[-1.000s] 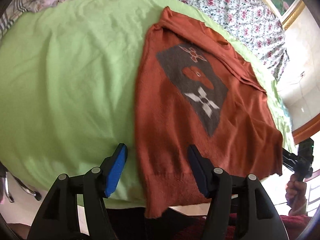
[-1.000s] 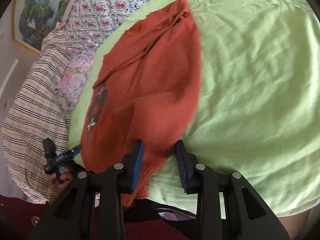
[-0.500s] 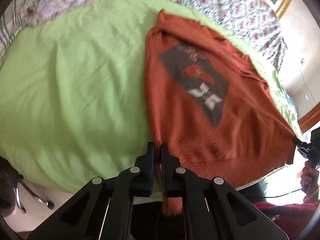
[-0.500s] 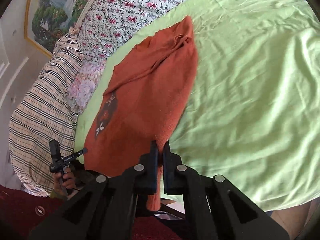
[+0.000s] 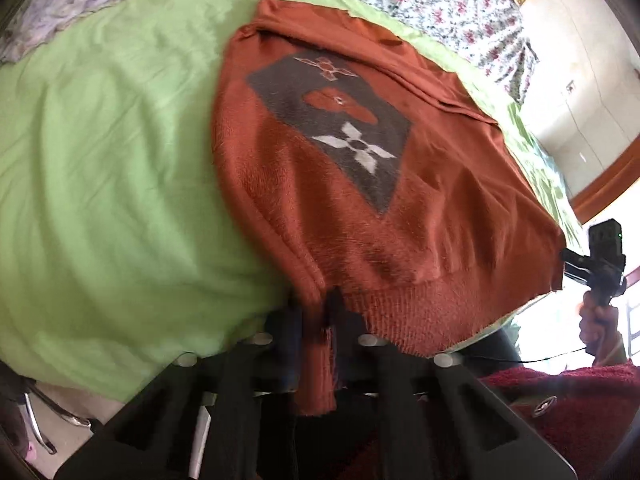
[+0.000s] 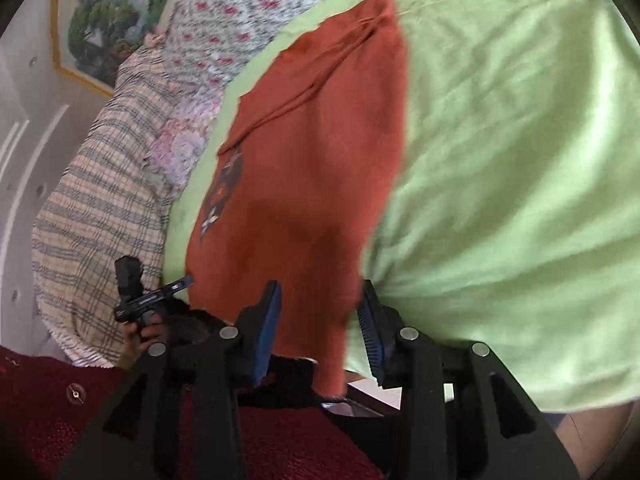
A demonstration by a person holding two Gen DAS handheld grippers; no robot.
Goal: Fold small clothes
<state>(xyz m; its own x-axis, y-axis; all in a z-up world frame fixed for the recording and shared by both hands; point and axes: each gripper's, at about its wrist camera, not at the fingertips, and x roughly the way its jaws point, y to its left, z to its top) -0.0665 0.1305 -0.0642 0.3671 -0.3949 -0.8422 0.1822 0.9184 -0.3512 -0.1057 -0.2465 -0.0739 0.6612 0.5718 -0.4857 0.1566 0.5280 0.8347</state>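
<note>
Bed (image 5: pixel 100 168), green sheet; floral and checked bedding beyond. Item: rust knitted sweater (image 5: pixel 360 184) lying flat on the sheet, hem at the bed's near edge. Left hand-held gripper (image 5: pixel 316 320): clamped tight on the hem corner. Right hand-held gripper (image 6: pixel 320 320): jaws opening, hem hanging between the pads, seemingly unpinched, though blur obscures contact. Advice: re-grip the right corner, lift both evenly, carry the hem toward the collar, edges aligned.

Loads of open green bedsheet (image 6: pixel 500 160) on one side of the rust sweater (image 5: pixel 320 208), nothing lying there. Other side tighter: plaid pillow (image 6: pixel 100 208) & floral pillows (image 6: pixel 224 28) crowd the bed edge. Wall w/ framed painting (image 6: pixel 104 12) behind.
</note>
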